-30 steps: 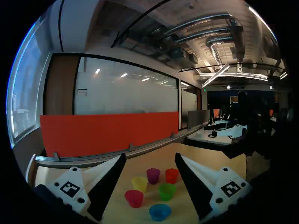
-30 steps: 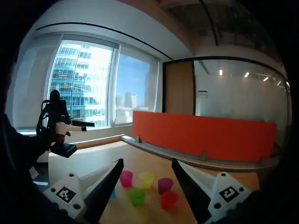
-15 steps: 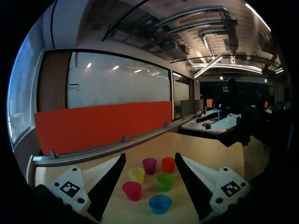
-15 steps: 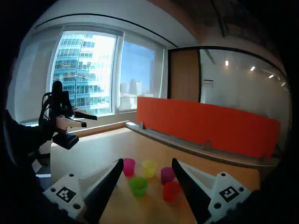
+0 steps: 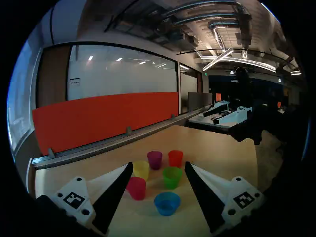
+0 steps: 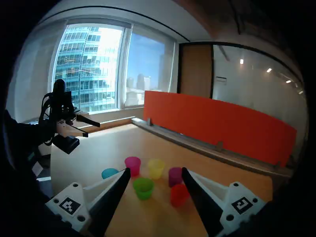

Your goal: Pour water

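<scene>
Cups (image 5: 172,177) in six colours stand clustered on the table (image 5: 221,150).
Left gripper (image 5: 157,164) and right gripper (image 6: 155,170) both spread, holding nothing; blue cup (image 5: 167,203) nearest, open tabletop around, orange divider (image 5: 102,116) along the far edge.

Holds left gripper (image 5: 157,164) forward, tipped slightly downward, white fingers (image 5: 103,181) spread wide. Holds right gripper (image 6: 155,170) same way, fingers equally wide, black inner faces turned toward each other. In right gripper view, shows left gripper far off at left edge, raised, carried in hand (image 6: 48,128) with dark sleeve (image 6: 19,144), both fingers apart, pointing rightward.
</scene>
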Available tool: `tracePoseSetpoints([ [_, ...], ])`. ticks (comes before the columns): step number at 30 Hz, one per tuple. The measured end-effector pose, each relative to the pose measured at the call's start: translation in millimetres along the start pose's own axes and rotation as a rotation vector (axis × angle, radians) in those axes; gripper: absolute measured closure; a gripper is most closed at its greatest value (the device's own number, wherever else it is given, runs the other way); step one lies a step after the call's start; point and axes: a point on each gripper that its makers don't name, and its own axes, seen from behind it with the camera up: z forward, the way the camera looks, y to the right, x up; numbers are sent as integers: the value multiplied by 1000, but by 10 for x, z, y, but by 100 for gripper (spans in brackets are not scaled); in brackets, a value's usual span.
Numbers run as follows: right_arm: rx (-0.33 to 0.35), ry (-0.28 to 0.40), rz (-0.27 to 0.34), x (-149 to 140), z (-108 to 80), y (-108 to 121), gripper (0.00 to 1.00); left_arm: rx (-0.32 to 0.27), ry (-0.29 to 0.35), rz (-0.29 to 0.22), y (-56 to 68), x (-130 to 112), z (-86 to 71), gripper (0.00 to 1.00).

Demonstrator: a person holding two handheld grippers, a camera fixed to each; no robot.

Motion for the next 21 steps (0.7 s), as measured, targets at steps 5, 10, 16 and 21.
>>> tracePoseSetpoints([
  [5,9,-25,-5,-100,62,-11,0,-5,-30,3,-11,-132,55,2],
  [10,16,-51,-13,-216,127,-7,0,-13,-55,19,-8,-250,95,2],
  [16,19,-77,-15,-347,211,13,0,-37,-86,21,34,-405,137,2],
  [21,26,-96,-6,-449,293,20,0,-54,-119,26,78,-567,184,2],
])
